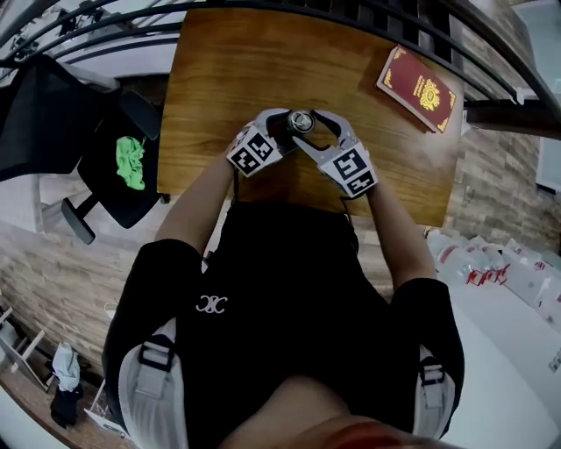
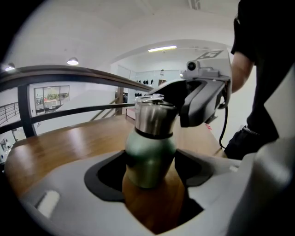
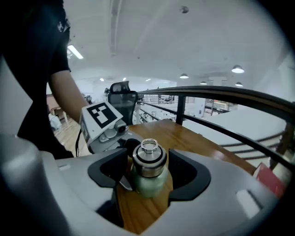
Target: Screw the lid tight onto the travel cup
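A green travel cup (image 2: 150, 159) stands upright on the wooden table (image 1: 219, 79), just in front of me. Its steel lid (image 3: 149, 161), with a small ring on top, sits on the cup's neck. My left gripper (image 2: 150, 177) is shut on the green body low down, from the left. My right gripper (image 3: 148, 173) comes in from the right and is shut on the lid (image 2: 154, 115). In the head view the cup (image 1: 301, 120) shows only as its round top, between the left gripper (image 1: 282, 130) and the right gripper (image 1: 307, 126).
A red booklet (image 1: 418, 88) lies on the table's far right corner. A black chair (image 1: 105, 167) with a green cloth (image 1: 131, 161) stands left of the table. A dark railing (image 1: 368, 13) runs behind the far edge. White packages (image 1: 491, 263) lie on the floor at right.
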{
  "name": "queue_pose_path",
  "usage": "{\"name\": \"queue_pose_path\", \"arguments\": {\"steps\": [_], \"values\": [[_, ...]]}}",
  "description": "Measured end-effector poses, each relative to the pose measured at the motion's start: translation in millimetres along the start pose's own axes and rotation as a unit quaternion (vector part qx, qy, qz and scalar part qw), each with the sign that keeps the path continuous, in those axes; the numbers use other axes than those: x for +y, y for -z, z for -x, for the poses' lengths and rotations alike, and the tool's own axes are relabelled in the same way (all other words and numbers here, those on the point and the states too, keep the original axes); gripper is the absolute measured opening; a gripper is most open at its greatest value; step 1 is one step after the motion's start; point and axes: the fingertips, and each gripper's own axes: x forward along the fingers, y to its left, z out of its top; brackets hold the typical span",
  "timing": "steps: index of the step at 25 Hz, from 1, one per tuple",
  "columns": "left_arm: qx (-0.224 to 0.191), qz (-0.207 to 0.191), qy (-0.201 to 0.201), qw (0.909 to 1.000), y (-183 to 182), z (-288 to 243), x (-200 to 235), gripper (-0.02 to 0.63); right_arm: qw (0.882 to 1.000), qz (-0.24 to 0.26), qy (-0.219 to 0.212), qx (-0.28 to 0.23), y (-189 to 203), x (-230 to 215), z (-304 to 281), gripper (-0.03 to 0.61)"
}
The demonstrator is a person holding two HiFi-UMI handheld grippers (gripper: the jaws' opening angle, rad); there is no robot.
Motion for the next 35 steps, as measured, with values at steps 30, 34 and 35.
{"name": "queue_pose_path", "arguments": {"steps": [30,34,35], "values": [[-0.001,-0.017,0.014,0.9998,-1,-3,1,0.382,0.815,0.452,-0.257,0.255,12,21,-9,0.253],[0.001,-0.016,0.014,0.9998,-1,-3,1,0.382,0.883,0.351,-0.227,0.215,8,16,-10,0.253],[0.000,-0.017,0.014,0.9998,-1,-3,1,0.382,0.900,0.321,-0.216,0.201,7,14,-10,0.253]]}}
